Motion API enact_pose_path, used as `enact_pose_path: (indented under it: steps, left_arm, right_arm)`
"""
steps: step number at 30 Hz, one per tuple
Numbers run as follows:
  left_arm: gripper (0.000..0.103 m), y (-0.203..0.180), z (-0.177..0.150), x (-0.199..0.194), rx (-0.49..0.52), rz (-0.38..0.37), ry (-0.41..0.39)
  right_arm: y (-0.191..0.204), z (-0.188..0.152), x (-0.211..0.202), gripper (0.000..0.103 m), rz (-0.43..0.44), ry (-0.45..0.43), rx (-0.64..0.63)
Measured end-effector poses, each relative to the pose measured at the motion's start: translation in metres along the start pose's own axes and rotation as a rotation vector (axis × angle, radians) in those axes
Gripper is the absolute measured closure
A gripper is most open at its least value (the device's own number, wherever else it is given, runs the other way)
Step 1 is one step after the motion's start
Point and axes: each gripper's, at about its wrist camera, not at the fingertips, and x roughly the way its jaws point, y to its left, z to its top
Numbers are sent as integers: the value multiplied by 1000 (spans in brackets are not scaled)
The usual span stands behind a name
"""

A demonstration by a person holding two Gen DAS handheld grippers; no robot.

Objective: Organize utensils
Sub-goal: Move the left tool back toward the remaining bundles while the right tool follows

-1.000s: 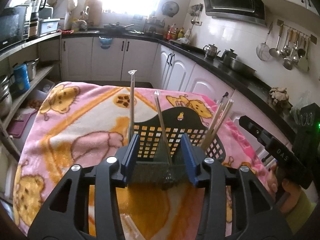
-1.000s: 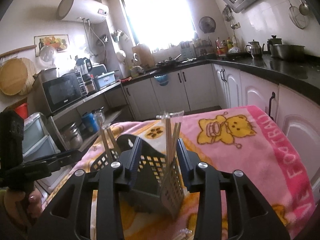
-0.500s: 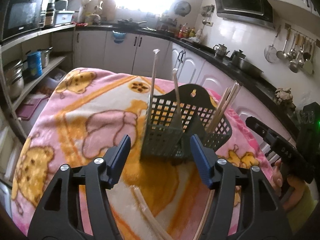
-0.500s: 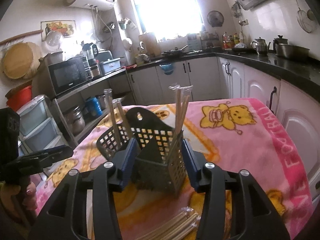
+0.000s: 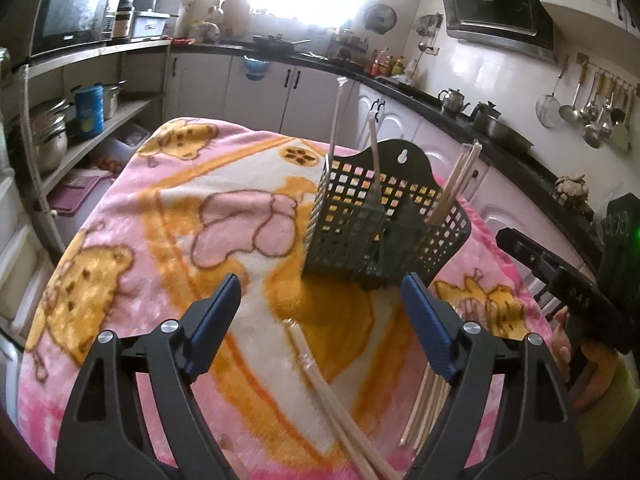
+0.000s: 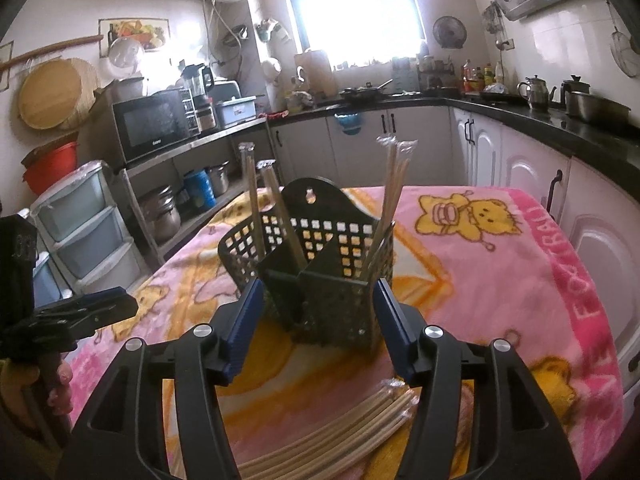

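Both the left tool [image 5: 320,316] and right tool [image 6: 318,322] are hanging wide open, gripping nothing. The holder [image 6: 316,264] is standing on the blanket [image 6: 480,264]; loose chopsticks [image 6: 340,428] are lying nearby, and a careless reach risks tipping it.

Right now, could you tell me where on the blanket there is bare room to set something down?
The blanket is bare left of the utensil caddy. The cat-print corner right of it is also bare. Near edge is crowded: loose chopsticks lie there.
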Motion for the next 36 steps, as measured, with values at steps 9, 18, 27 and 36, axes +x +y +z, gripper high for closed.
enact_pose_path:
  steps: [9,18,27,36]
  left_arm:
    - [29,4,-19,-7,2,3,11]
    - [27,-3,-40,2,12,-21,55]
    - [27,-17,-54,12,41,-53,105]
    - [36,-37,-68,32,93,-100,177]
  right_arm:
    - [8,-14,-2,44,6,33,-9]
    - [-3,-33,-13,44,-35,68,4]
    - [-22,-50,-23,44,-96,109,25]
    - [-45,-68,-17,44,-124,191,64]
